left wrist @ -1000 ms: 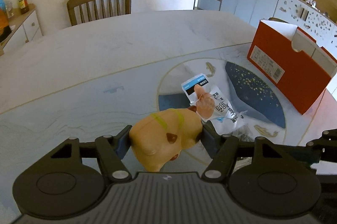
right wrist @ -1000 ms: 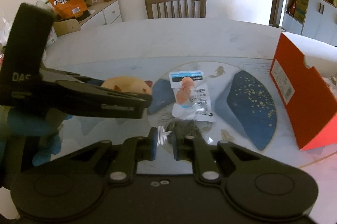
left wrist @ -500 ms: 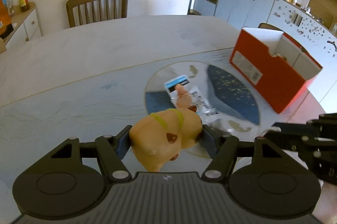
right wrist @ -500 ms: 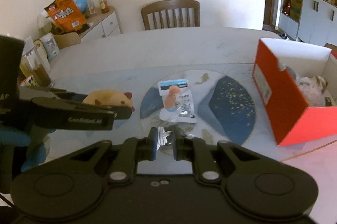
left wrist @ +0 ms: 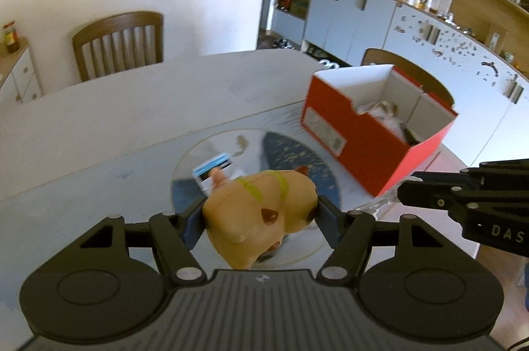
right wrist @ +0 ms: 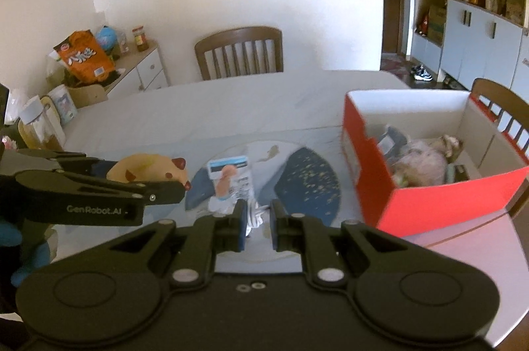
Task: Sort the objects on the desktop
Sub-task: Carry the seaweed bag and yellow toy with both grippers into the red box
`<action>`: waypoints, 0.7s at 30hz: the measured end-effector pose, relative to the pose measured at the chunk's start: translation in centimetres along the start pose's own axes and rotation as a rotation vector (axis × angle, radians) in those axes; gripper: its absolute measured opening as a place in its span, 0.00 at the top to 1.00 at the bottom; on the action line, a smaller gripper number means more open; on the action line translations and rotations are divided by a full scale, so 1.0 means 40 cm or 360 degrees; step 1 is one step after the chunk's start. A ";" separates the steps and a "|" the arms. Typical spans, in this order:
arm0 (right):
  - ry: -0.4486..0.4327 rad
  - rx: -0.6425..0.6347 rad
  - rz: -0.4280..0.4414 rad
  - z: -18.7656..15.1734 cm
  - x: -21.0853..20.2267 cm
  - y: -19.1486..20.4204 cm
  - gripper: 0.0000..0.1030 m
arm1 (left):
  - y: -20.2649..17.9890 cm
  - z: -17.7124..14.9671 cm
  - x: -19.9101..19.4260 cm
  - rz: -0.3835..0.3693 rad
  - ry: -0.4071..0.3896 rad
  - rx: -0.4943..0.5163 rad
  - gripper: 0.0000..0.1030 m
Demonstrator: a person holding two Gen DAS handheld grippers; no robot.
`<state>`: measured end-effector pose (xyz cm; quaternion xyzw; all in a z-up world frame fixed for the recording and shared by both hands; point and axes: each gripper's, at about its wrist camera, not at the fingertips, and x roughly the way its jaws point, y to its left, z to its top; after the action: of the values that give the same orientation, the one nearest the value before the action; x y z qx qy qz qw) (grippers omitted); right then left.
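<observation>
— What do the left tongs [left wrist: 261, 215] have?

— They're clamped on a tan toy animal [left wrist: 261, 212], low in the middle of the left wrist view, held above the desk [left wrist: 132, 119].

— And the right tongs [right wrist: 258, 218]?

— Pinched nearly together on a small white item [right wrist: 255, 214]; I can't tell what it is.

— The box?

— The red box [right wrist: 413, 205] stands open at right, already holding things. A snack packet [right wrist: 231, 179] lies flat at centre frame.
</observation>
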<state>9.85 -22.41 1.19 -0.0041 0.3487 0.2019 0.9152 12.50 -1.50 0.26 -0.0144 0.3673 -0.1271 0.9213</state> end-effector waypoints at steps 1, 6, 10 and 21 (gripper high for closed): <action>-0.0006 -0.0001 -0.0006 0.004 -0.008 -0.008 0.88 | -0.014 0.008 -0.002 -0.0011 -0.0009 0.0011 0.34; -0.0041 0.0006 -0.0045 0.024 -0.036 -0.055 0.88 | -0.077 0.045 0.003 -0.0051 -0.0040 0.0058 0.34; -0.0065 0.0011 -0.0070 0.038 -0.053 -0.097 0.88 | -0.127 0.075 0.012 -0.0073 -0.0060 0.0094 0.34; -0.0125 0.0016 -0.0131 0.077 -0.084 -0.234 0.88 | -0.266 0.155 0.059 -0.0128 -0.0111 0.0150 0.34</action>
<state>13.02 -31.77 4.43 -0.0061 0.3131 0.1623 0.9357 15.99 -12.79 4.45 0.0097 0.3277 -0.1807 0.9273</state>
